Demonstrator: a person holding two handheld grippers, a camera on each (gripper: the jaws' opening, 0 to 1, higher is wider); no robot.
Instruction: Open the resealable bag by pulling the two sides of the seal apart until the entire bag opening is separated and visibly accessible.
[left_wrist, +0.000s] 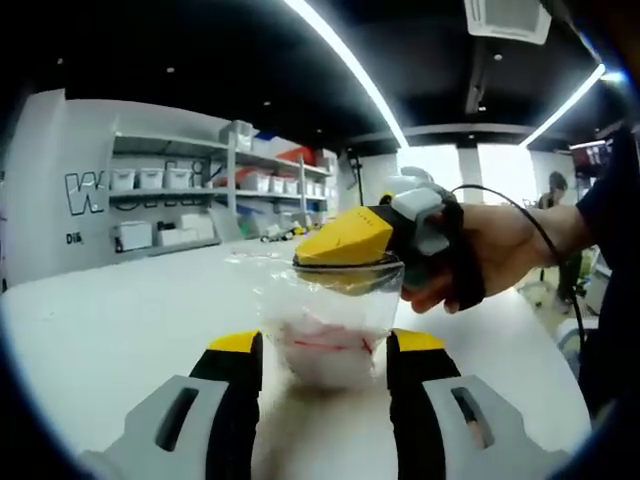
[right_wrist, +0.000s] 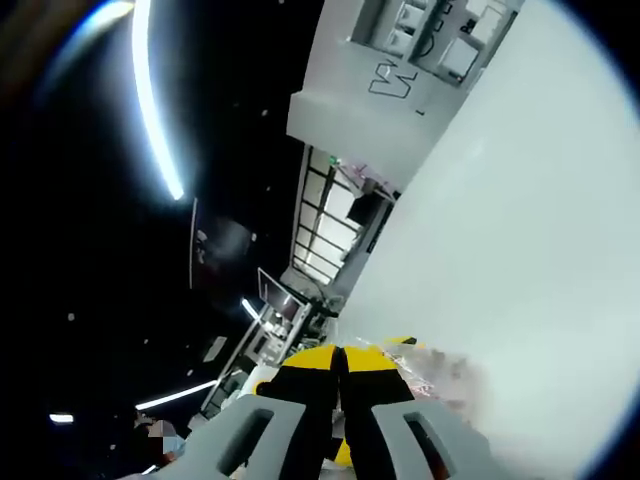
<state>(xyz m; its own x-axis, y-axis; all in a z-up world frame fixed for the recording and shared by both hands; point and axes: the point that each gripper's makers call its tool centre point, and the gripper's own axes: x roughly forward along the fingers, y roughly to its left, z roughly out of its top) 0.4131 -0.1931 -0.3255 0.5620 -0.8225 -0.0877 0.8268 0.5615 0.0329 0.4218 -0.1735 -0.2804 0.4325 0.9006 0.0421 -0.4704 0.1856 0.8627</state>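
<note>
Left gripper (left_wrist: 325, 370) open wide, straddling the resealable bag (left_wrist: 325, 330) on the table (left_wrist: 120, 320); right gripper (left_wrist: 345, 262) pinches its top edge. Risk: thin film slips, leaving the seal closed

Bag (left_wrist: 330, 335) standing on the surface (left_wrist: 120, 320), between the left tool's (left_wrist: 325, 375) jaws, right tool (left_wrist: 350, 255) at its top edge, shelves (left_wrist: 215, 185) behind.

We cannot read the wall lettering (left_wrist: 85, 190), cut short by shelving (left_wrist: 215, 165). The bag (left_wrist: 330, 320) contents blur, perhaps red-marked; its seal hides behind the right gripper (left_wrist: 345, 262).
</note>
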